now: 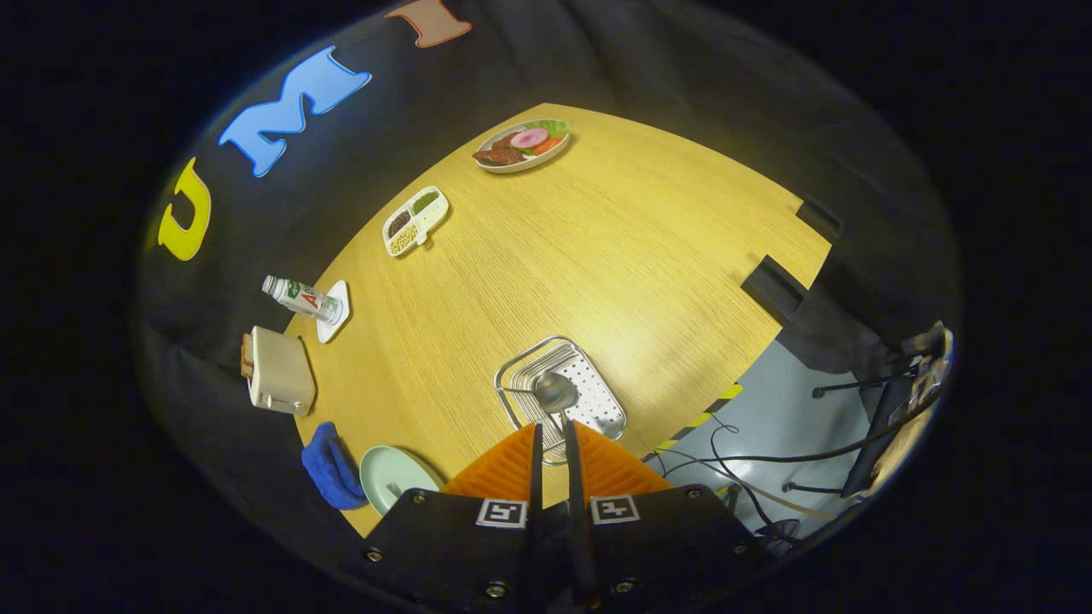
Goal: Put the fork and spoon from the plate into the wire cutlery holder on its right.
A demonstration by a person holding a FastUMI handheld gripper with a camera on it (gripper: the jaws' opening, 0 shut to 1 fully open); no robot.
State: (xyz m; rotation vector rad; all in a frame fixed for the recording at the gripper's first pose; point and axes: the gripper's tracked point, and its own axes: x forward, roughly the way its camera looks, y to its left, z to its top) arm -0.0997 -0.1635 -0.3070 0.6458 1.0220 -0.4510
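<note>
Tool (553,431) clamps spoon (555,393) over holder (559,394); fork (394,489) prob. on plate (394,474).

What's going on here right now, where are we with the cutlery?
The gripper is shut on the spoon, holding it by the handle with the bowl just ahead of the fingers, over the wire holder. The spoon is not yet let go. The fork still lies on the green plate, next to the blue cloth. So the spoon is about to go in, and the fork is left to do.
</note>
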